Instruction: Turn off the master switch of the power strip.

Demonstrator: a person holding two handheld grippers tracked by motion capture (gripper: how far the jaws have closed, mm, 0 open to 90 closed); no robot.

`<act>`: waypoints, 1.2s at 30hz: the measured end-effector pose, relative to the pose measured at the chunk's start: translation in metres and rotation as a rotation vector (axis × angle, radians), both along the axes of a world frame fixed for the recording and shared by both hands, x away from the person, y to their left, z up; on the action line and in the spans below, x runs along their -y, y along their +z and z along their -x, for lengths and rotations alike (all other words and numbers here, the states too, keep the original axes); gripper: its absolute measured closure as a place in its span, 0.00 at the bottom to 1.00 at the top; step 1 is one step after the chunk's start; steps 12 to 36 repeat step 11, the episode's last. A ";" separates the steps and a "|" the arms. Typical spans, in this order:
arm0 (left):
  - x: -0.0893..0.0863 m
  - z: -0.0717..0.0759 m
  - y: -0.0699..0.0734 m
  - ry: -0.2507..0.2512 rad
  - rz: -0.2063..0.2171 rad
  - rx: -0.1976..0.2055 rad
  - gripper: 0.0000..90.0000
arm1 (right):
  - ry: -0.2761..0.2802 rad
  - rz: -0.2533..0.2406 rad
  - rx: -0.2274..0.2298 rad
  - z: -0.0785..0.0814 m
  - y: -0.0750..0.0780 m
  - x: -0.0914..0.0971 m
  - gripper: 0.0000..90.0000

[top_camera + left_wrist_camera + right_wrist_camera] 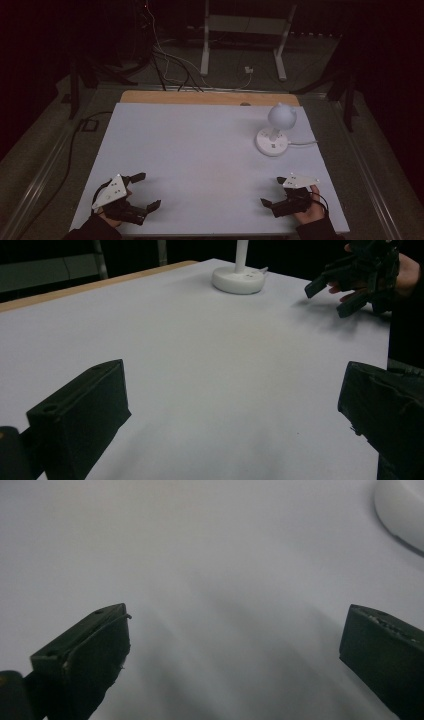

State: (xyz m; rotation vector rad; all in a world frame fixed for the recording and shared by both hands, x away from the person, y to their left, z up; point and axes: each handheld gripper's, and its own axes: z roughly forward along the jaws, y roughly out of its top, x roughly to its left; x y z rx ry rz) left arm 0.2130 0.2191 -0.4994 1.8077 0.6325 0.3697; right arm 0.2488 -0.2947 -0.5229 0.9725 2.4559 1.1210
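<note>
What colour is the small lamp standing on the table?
White all over: round head, stem and disc base of the lamp. It shows best in the high view.

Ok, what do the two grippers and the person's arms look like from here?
Both are black two-jaw units. The left gripper and right gripper each carry a pale three-cornered plate with small dots. A dark cable loops by the right one. Dark sleeves cover the wrists.

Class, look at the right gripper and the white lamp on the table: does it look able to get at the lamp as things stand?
Probably yes: the right gripper is open, and only bare white table lies between it and the lamp.
</note>
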 end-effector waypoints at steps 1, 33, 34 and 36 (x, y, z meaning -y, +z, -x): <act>0.000 0.000 0.000 0.000 -0.002 -0.001 0.00 | 0.003 0.013 -0.005 0.000 -0.001 0.000 0.00; 0.001 0.000 -0.001 -0.005 -0.008 -0.003 0.00 | 0.021 0.025 0.008 -0.002 -0.001 -0.003 0.00; 0.001 0.000 -0.001 -0.005 -0.008 -0.003 0.00 | 0.021 0.025 0.008 -0.002 -0.001 -0.003 0.00; 0.001 0.000 -0.001 -0.005 -0.008 -0.003 0.00 | 0.021 0.025 0.008 -0.002 -0.001 -0.003 0.00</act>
